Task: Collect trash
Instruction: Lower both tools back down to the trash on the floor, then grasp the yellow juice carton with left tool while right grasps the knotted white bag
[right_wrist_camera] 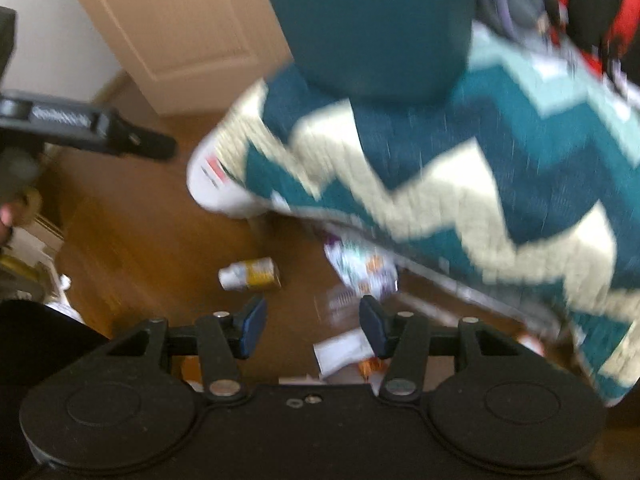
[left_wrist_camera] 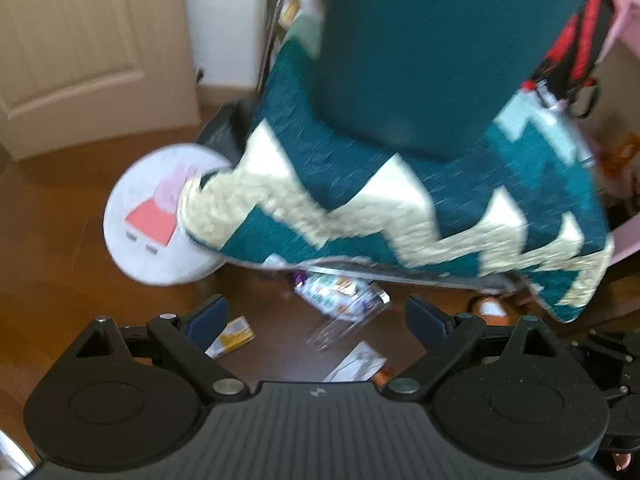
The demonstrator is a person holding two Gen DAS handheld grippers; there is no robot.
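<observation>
Both views blurred, we judge an approach step. Left tongs (left_wrist_camera: 316, 316) spread wide, empty; right tongs (right_wrist_camera: 313, 330) at a narrower gap, also empty. Trash lies on the brown wooden floor (left_wrist_camera: 60, 264): crinkled clear plastic snack wrapper (left_wrist_camera: 340, 292) partly under the edge of the teal-and-cream zigzag blanket (left_wrist_camera: 400, 200), small yellow-and-white carton (left_wrist_camera: 232, 336) near it, white paper scrap (left_wrist_camera: 356, 362) closest to us. To do it well we'd go for the wrapper first: come down low over it, pinch a raised crease, keep clear of the blanket hem. White round stool with pink pig print (left_wrist_camera: 148, 216) stands beside.
</observation>
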